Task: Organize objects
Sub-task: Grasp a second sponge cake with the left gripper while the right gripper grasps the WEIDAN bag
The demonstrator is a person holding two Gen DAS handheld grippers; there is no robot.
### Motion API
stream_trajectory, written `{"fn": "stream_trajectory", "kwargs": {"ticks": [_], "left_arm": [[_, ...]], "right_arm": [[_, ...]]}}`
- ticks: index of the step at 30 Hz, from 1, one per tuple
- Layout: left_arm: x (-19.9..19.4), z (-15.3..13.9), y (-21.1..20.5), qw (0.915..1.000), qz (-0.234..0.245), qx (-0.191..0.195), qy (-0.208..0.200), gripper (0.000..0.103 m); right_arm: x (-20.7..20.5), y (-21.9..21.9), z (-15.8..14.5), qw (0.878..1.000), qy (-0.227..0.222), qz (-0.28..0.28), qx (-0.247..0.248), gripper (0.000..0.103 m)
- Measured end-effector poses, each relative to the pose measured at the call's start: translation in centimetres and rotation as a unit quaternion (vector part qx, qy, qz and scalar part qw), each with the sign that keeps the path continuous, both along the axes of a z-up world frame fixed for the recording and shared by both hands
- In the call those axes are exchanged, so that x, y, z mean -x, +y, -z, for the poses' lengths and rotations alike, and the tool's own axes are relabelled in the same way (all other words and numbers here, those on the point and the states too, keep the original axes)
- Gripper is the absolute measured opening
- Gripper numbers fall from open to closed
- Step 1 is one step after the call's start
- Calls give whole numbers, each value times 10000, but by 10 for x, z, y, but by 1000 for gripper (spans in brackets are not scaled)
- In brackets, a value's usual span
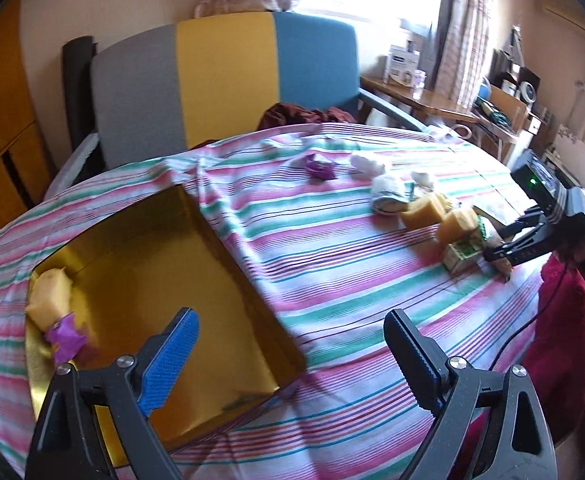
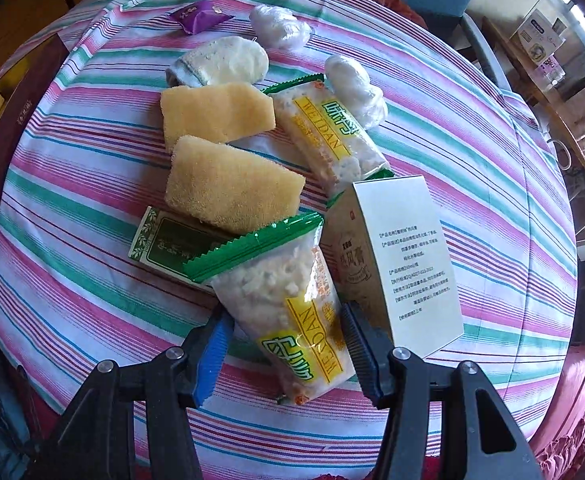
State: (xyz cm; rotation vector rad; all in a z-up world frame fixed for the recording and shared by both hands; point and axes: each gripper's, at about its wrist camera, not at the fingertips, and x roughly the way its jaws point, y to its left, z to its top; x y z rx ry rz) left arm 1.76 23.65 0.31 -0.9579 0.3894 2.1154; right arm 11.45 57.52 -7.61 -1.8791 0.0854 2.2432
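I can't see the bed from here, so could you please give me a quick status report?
Left gripper open, empty, over gold box. Right gripper open around snack packet, not clamped. White carton close beside right finger.

Landmark: near snack pack [image 2: 288, 312], on the cloth [image 2: 492, 184].
- Carton [image 2: 408, 264] just right of it, touching.
- Flat box [image 2: 164, 246] to its left, partly under it.
- Near sponge [image 2: 232, 188] behind it, on the flat box.
- Far sponge [image 2: 216, 114], second pack [image 2: 332, 136] farther behind.
- Tray [image 1: 164, 280] far left.
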Motion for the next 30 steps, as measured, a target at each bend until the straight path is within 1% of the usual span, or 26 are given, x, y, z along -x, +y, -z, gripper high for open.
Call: {"fn": "stream_trajectory", "kwargs": {"ticks": [1,5,9,11,13,14,16,18,20,23,26,29,30], "left_arm": [[-1,0,4,10000,63,7,0,94],[-7,3,30,9991,432,13,-30,94],[-12,10,59,9967,810,89,-11,94],[-16,13,75,9950,992,115,-46,92],[-19,15,90,9930,1166,68,-157,91],[-19,16,100,9919,1247,49,-249,90],[-18,19,114,9904,1310,47,-451,86],[-12,22,128,9880,1310,-5,-820,85],[-6,24,142,9861,1250,-49,-1092,85],[7,27,161,9825,1104,-132,-1495,80],[24,35,180,9787,875,-287,-1834,80],[39,48,200,9747,722,-355,-2088,82],[42,52,206,9744,679,-342,-2117,82]], "right_arm": [[-2,0,-1,10000,33,13,33,49],[-15,-3,-12,9998,158,139,-55,42],[-36,-3,-28,9969,593,498,113,41],[-46,-7,-32,9944,790,662,211,40],[-51,-9,-32,9907,996,855,355,40],[-47,-4,-30,9893,1063,918,385,40],[-47,-5,-27,9872,1159,1016,420,40],[-49,-4,-31,9849,1287,1074,444,40],[-51,-3,-30,9832,1380,1073,531,40],[-49,-1,-31,9811,1505,1061,592,40],[-52,3,-31,9766,1674,1129,746,40],[-55,6,-32,9719,1829,1183,894,40],[-56,7,-33,9707,1867,1199,920,40]]}}
